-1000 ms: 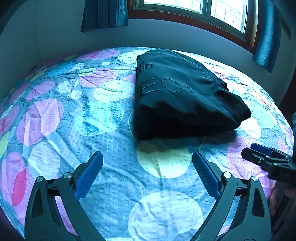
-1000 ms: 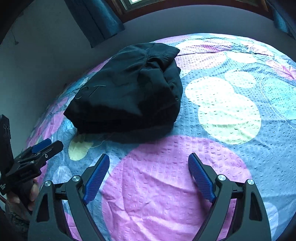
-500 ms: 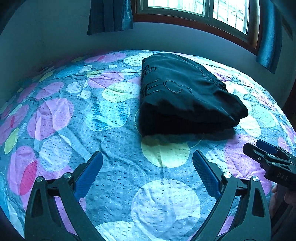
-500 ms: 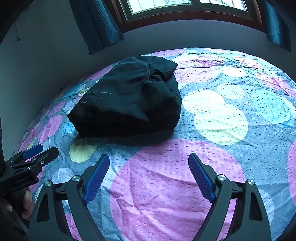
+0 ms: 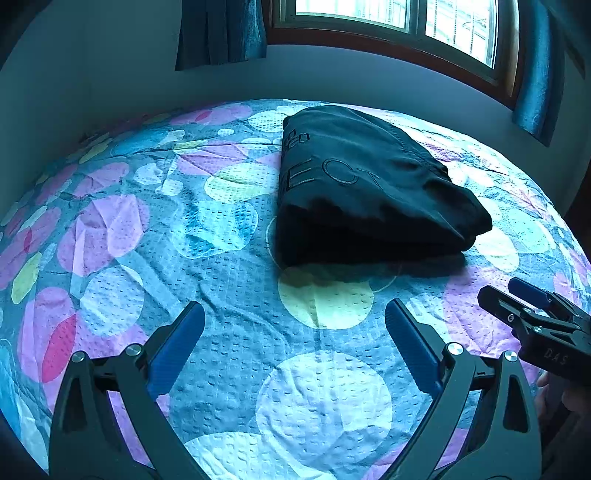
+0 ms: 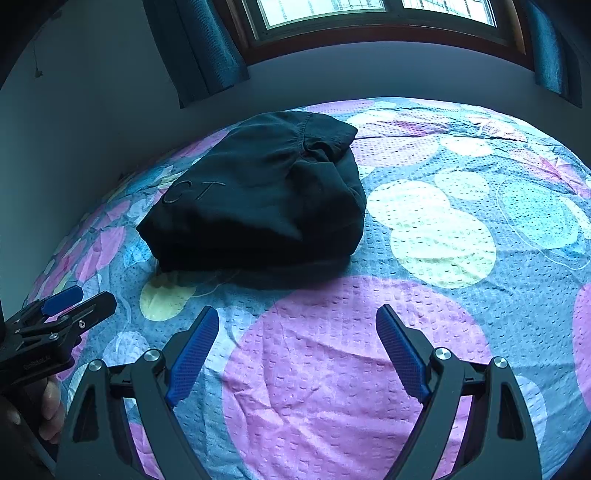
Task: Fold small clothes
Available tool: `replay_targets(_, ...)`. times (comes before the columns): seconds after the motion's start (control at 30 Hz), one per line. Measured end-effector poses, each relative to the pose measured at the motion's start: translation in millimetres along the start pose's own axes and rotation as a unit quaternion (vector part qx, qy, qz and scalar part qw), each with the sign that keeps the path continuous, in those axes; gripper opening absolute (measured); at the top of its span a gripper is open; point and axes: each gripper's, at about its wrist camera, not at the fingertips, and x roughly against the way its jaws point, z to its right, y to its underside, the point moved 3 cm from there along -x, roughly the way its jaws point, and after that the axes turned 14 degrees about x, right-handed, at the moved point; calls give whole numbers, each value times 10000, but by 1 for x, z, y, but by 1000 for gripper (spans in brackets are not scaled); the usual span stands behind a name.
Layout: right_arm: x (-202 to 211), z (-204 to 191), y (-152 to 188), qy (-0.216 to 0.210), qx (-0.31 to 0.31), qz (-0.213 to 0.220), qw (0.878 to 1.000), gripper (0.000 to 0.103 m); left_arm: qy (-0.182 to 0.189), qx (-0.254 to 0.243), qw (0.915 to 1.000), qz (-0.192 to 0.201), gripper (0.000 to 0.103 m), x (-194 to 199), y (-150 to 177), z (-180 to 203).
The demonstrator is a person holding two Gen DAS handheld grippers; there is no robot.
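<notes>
A black garment [image 5: 369, 188] with stitched letters lies folded into a thick bundle on the bed, a little beyond both grippers. In the right wrist view the same garment [image 6: 258, 199] sits up and to the left. My left gripper [image 5: 295, 314] hovers open over the bedspread short of the bundle, nothing between its blue pads. Likewise my right gripper [image 6: 297, 317] stands open and empty above a pink circle of the cover. Each gripper shows at the other view's edge: the right gripper [image 5: 517, 295] at the right side, the left gripper [image 6: 85, 299] at the left side.
The bedspread [image 5: 207, 236] is blue with pastel circles and wrinkled. A grey wall [image 5: 110, 85] runs behind the bed, with a wood-framed window [image 5: 399, 22] and dark teal curtains [image 5: 221, 33] above it. A hand [image 6: 51, 406] holds the left gripper's handle.
Both views have tilted up a little, so more window and wall show and the garment sits lower in frame. Both grippers stay open and the garment lies unchanged.
</notes>
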Motion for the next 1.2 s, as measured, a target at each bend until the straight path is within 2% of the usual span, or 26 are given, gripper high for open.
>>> replay_targets(0.73, -3, -1, 2, -14, -29, -53, 10000, 86, -96, -4, 9999, 116, 98, 5, -3, -1)
replay_targets(1.2, -4, -4, 4, -43, -12, -93, 9999, 86, -222, -6, 9997, 59, 98, 2, -2, -2)
